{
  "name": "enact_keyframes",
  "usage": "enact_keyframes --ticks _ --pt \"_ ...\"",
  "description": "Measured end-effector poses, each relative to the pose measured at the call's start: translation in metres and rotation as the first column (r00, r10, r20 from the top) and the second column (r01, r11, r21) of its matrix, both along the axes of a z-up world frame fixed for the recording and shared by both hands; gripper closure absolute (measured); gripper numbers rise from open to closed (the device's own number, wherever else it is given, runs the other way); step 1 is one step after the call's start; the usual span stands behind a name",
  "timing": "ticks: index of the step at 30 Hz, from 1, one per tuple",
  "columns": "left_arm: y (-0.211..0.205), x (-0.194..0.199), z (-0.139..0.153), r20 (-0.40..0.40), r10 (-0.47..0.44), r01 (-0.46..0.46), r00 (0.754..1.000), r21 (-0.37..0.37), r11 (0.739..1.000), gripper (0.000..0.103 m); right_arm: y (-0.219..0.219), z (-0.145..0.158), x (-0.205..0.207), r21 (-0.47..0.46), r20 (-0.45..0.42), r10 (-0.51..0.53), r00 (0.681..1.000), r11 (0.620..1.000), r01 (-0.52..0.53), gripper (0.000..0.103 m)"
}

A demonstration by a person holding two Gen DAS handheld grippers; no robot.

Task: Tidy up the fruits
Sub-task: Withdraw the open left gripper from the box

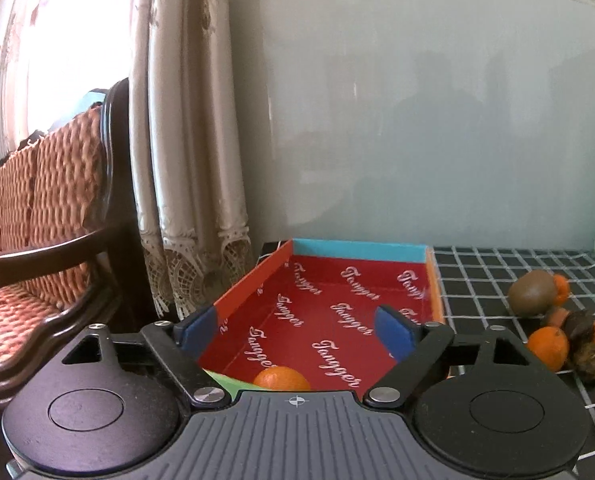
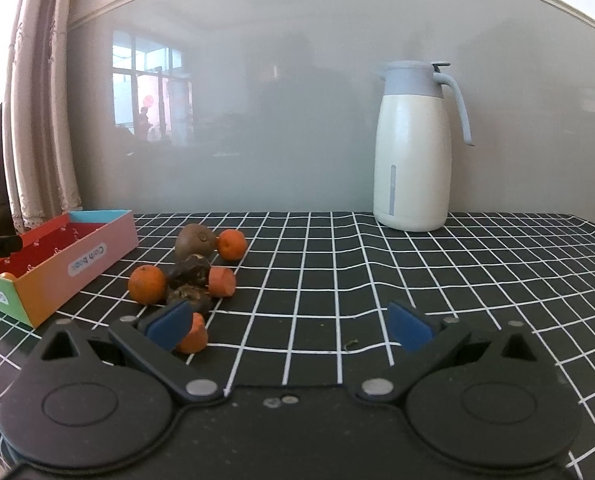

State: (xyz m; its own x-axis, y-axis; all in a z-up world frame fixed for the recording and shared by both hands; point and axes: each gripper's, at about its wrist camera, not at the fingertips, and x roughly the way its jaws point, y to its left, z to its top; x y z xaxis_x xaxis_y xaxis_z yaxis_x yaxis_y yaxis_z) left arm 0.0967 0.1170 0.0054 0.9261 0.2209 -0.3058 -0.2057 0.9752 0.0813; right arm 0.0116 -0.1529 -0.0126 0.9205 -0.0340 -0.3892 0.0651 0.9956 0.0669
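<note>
A round, dimpled orange [image 1: 281, 378] lies in the red cardboard box [image 1: 253, 280] just below the left gripper [image 1: 299, 330], which is spread wide and holds nothing. The right gripper [image 2: 293, 326], also spread and bare, hovers over the checked tabletop [image 2: 377, 280], with the fuzzy kiwi [image 2: 195, 240] ahead to its left.

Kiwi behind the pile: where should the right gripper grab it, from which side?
Grip the kiwi across its middle, coming from above. A tangerine touches its right side and a dark fruit sits in front, so only the top is clear. Right gripper is open.
</note>
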Motion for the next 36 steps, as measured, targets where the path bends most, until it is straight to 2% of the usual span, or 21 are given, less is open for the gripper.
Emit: enact_keyframes --ticks 2,6,9,17,24,32,36 --pt "-0.003 -0.011 0.001 0.011 -0.013 0.013 1.0 -0.015 1.0 0.011 0.001 0.001 0.001 0.007 0.001 0.008 1.0 1.0 -0.008 0.0" --pt "-0.012 -0.031 0.005 0.044 -0.021 0.021 0.999 0.004 1.0 0.0 0.003 0.004 -0.001 0.014 0.013 0.02 1.0 1.0 -0.021 0.0" --pt "-0.018 -0.041 0.008 0.063 -0.023 0.023 0.998 0.004 1.0 0.0 0.005 0.007 -0.004 0.004 0.022 0.029 0.999 1.0 -0.029 0.0" --pt "-0.023 -0.058 0.004 0.038 -0.007 0.009 0.999 -0.035 0.999 0.0 0.011 0.009 -0.001 -0.013 0.019 0.049 0.999 0.999 -0.049 0.0" --pt "-0.027 -0.062 0.002 0.046 -0.028 0.025 0.999 0.067 0.997 0.0 0.019 0.006 0.008 -0.012 0.017 0.075 0.997 0.997 -0.075 0.002" --pt "-0.013 -0.047 0.001 0.023 -0.02 0.019 1.0 0.059 0.998 0.0 0.036 0.003 0.026 -0.041 0.008 0.077 0.997 0.996 -0.077 0.001" --pt "-0.008 -0.044 -0.001 0.014 -0.018 0.017 1.0 0.057 0.998 0.0 0.045 0.0 0.043 -0.023 -0.026 0.12 0.992 0.992 -0.121 0.01"
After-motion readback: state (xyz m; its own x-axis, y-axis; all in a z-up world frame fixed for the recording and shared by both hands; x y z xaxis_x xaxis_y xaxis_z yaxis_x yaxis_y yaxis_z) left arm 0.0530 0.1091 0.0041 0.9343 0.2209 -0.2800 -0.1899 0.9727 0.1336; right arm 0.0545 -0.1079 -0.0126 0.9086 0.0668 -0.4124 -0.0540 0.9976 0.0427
